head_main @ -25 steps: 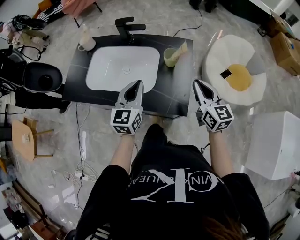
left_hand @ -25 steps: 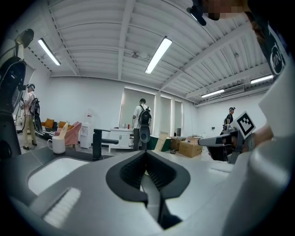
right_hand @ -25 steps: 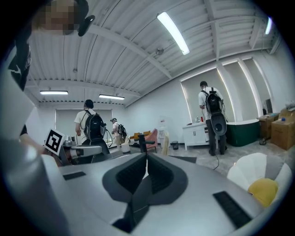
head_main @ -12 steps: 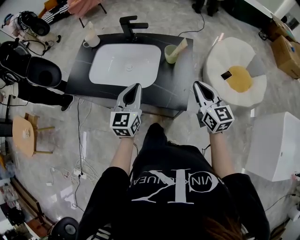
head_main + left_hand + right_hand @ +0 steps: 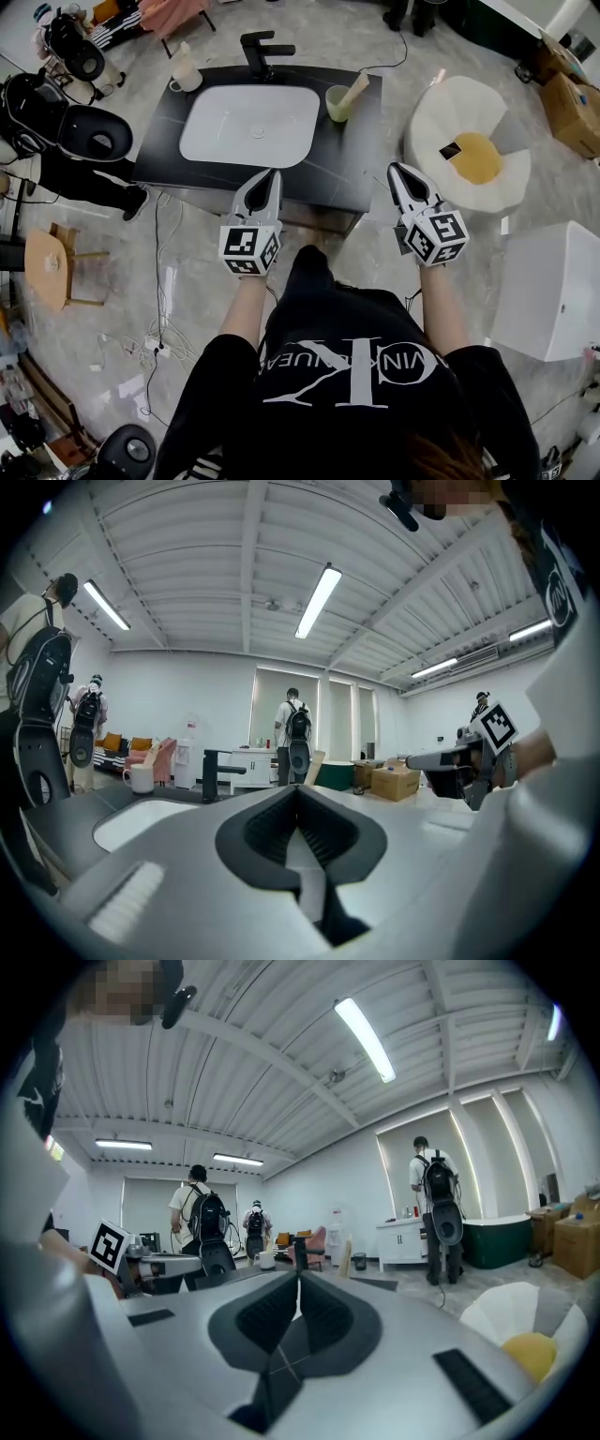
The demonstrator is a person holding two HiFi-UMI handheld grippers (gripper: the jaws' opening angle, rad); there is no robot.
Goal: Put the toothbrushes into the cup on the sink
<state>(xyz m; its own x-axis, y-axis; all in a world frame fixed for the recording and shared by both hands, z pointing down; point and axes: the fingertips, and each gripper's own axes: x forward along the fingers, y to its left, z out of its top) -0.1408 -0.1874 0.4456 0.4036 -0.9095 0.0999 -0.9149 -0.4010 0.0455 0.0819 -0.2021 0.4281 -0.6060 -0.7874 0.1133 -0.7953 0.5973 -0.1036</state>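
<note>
Cup (image 5: 337, 103) on sink (image 5: 352, 159) | ceiling lights (image 5: 317, 602): gripper views only | left hand-held gripper (image 5: 273, 174), right hand-held gripper (image 5: 393, 169): closed, empty

I see a black counter (image 5: 349, 161) carrying a white basin (image 5: 251, 125). Faucet (image 5: 258, 52) just behind the basin, white mug (image 5: 184, 73) off its back-left corner, green cup (image 5: 337, 103) beside its right edge.

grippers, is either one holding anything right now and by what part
Nothing is held. The left gripper and the right gripper each have their jaws shut together with nothing between them.
</note>
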